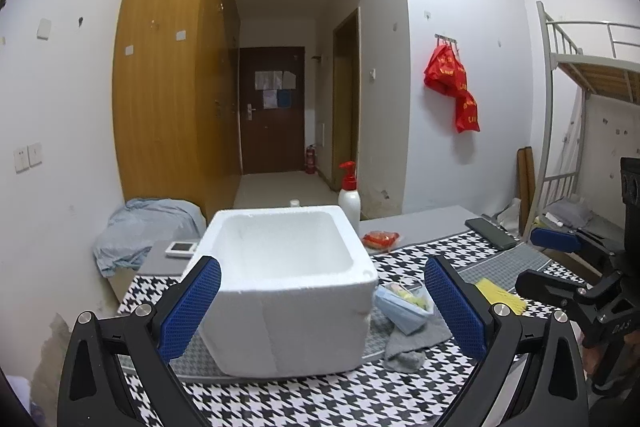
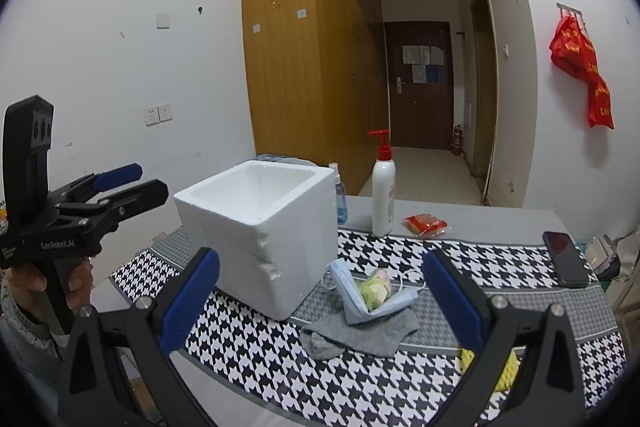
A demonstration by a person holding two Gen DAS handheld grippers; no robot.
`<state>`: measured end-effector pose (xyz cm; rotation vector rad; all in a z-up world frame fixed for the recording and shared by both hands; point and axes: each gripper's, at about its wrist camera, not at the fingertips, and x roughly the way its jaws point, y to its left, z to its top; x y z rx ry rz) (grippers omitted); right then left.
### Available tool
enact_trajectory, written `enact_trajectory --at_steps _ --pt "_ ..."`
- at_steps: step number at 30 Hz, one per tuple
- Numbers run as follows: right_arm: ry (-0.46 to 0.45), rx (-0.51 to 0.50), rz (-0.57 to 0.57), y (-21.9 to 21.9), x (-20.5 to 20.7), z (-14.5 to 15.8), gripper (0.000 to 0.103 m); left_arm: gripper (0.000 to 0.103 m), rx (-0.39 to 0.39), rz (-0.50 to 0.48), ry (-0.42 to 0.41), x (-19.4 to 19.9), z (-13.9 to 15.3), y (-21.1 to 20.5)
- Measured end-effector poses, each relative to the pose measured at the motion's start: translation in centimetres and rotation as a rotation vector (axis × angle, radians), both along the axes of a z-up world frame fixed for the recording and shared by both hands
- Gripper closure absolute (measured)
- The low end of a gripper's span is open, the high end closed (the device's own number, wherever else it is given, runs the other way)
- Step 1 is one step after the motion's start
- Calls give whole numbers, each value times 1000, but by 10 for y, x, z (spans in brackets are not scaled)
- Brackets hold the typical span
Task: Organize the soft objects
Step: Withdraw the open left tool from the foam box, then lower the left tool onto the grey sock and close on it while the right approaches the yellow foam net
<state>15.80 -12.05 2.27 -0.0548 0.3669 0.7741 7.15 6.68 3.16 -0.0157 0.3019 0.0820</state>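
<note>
Right wrist view: both tools, left tool (image 1: 322,301) and right tool (image 2: 320,301), gape wide, holding nothing. The foam box (image 2: 264,227) stands empty on the checked cloth (image 2: 248,351) covering the worktop. Just beside it, a blue face mask (image 2: 374,301) lies on a grey sock (image 2: 360,335). A pump bottle (image 2: 383,187), red packet (image 2: 426,223) and phone (image 2: 565,259) sit toward the far edge.

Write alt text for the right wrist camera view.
An open right gripper hovers over a houndstooth tablecloth, facing a white foam box with a blue face mask lying on a grey sock beside it. The left gripper, also open, is at the left edge.
</note>
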Motion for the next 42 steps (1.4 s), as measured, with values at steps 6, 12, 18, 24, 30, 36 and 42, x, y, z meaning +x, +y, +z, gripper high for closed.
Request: enact_trajectory --at_steps 6,12,18,24,30,36,42 --pt "3 22 8 -5 -6 -11 0 1 -21 -1 -8 -7 -14 -7" --pt "20 22 -10 -9 -6 -21 0 1 -20 8 -7 -12 -30 -12" --pt "25 20 -20 -12 -7 -36 0 1 -34 31 -1 -15 -44 -8" --pt "49 2 -35 -14 -4 -52 0 1 -44 37 27 -13 -61 -10" --pt "61 -10 -62 -22 0 -61 0 1 -51 17 43 -9 -74 -14" --pt "80 -14 -104 -35 5 -70 0 1 -61 -28 78 0 -86 -21" --pt "93 -24 -143 -47 9 -74 0 1 -60 -88 94 7 -92 -37"
